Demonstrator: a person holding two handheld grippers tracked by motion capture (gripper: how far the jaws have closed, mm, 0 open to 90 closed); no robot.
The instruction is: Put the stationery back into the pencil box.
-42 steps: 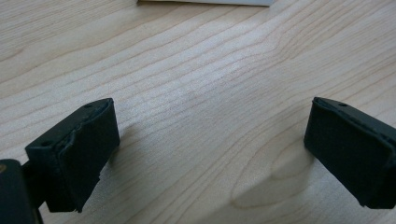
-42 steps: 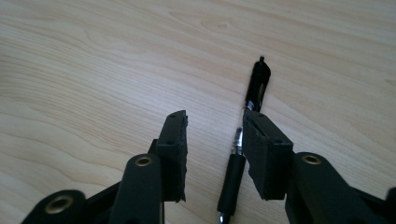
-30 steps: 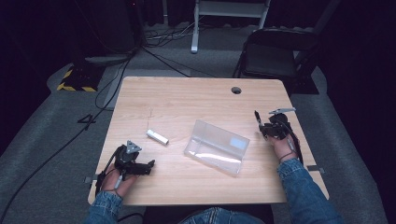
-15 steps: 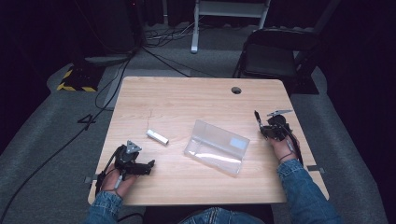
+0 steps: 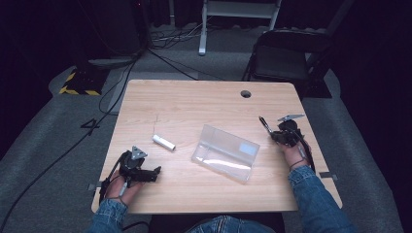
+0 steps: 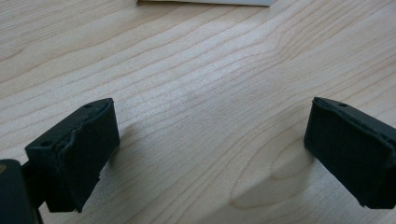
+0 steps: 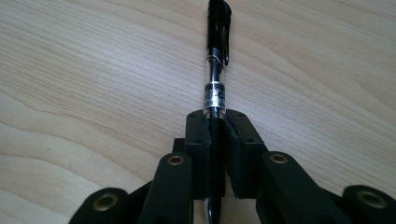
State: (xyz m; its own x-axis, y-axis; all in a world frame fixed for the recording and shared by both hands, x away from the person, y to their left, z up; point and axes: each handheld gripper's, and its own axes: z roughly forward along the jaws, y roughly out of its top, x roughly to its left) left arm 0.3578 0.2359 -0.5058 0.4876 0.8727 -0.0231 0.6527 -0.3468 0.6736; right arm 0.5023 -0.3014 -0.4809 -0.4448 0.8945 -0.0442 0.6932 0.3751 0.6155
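Right gripper (image 7: 217, 122) has just closed its jaws onto a black pen (image 7: 215, 60), capped end pointing straight ahead along them; left gripper (image 6: 210, 144) gapes wide over the table (image 5: 194, 104).

The table (image 5: 194, 102) is pale wood with fine brown grain lines and 1 dark round hole near its far edge. The pen (image 7: 215, 56) has a black cap and clip, a clear barrel and a silver band with black print. Both grippers, the right gripper (image 7: 217, 126) and the left gripper (image 6: 210, 140), are black, with brass-coloured rivets on the right one. The small cylinder (image 5: 163, 142) is white. The pouch (image 5: 224, 153) is clear with a bluish label. The sleeves (image 5: 316, 199) are blue denim.
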